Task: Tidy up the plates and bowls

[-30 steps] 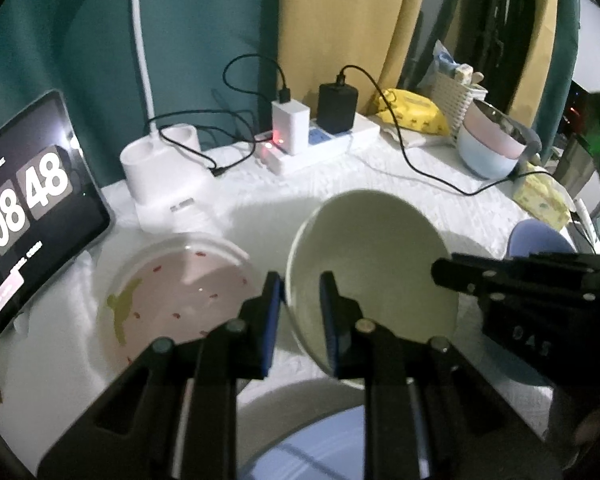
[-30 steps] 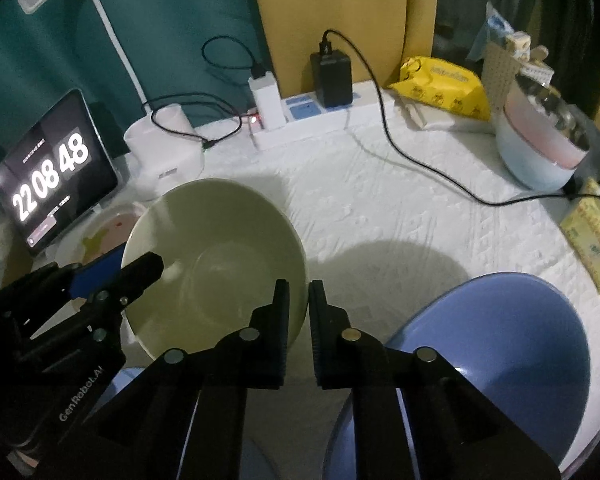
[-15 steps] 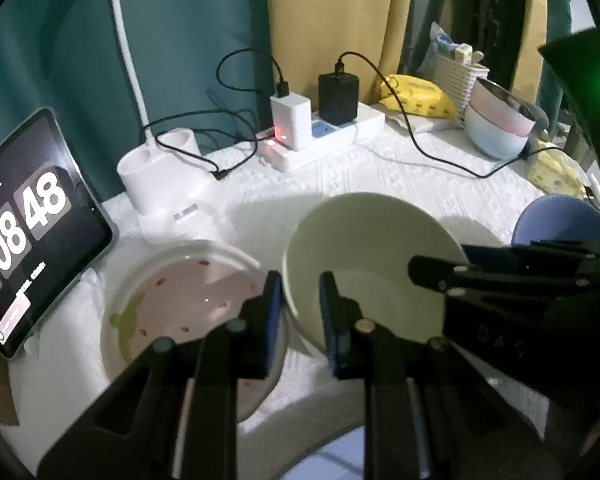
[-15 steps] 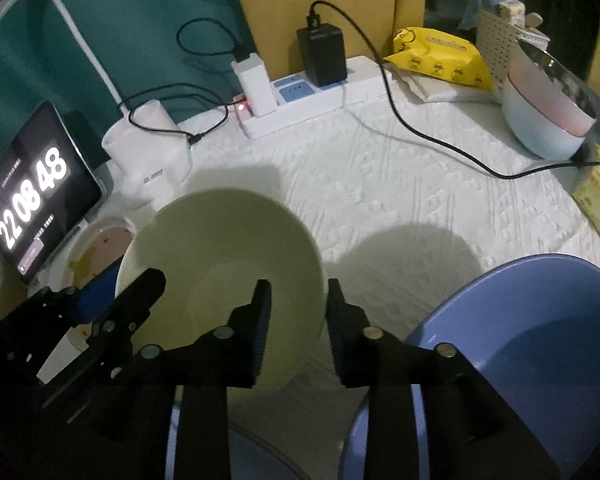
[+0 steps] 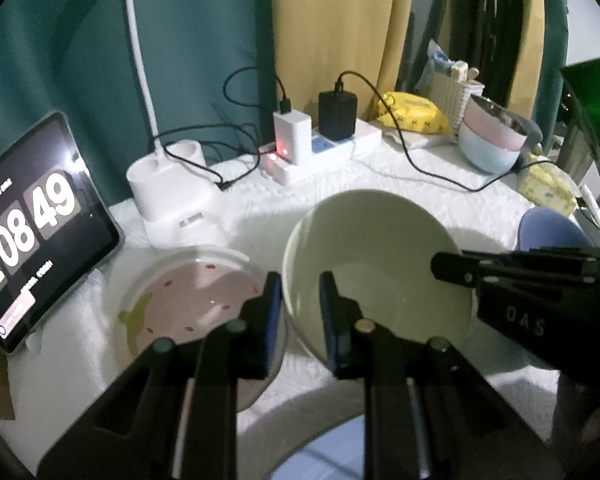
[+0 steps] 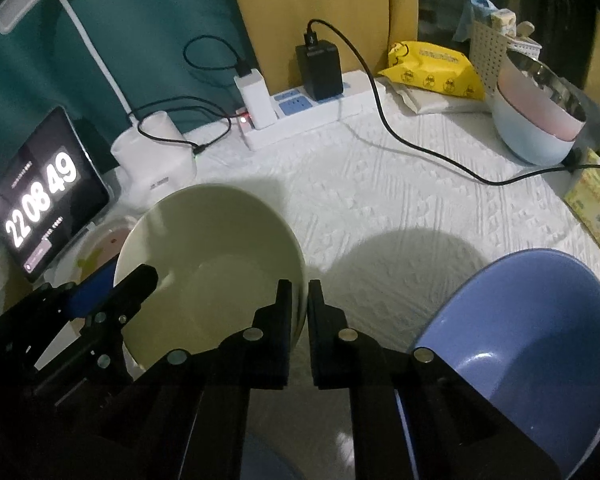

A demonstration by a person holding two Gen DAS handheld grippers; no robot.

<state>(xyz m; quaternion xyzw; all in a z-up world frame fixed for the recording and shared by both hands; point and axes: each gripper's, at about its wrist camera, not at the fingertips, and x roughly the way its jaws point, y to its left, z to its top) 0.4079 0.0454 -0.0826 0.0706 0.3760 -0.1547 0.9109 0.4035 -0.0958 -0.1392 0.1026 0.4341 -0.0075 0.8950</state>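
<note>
A pale green bowl (image 5: pixel 380 264) is held up over the white tablecloth; it also shows in the right wrist view (image 6: pixel 208 276). My left gripper (image 5: pixel 298 312) is shut on its left rim. My right gripper (image 6: pixel 300 308) is shut on its right rim. A pink plate (image 5: pixel 196 300) with red dots lies on the cloth to the left, and its edge shows in the right wrist view (image 6: pixel 100 248). A blue bowl (image 6: pixel 532 344) sits at the right, also in the left wrist view (image 5: pixel 548 228). A blue plate (image 5: pixel 324 452) lies below, near the bottom edge.
A tablet (image 5: pixel 28 224) showing a clock leans at the left. A white lamp base (image 5: pixel 168 184), a power strip (image 5: pixel 316 156) with chargers and cables stand behind. Stacked pink and blue bowls (image 6: pixel 536 120) and yellow packets (image 6: pixel 432 68) sit at the back right.
My right gripper opened half a second ago and has now closed on the green bowl's right rim. The left gripper has kept its hold on the left rim.
</note>
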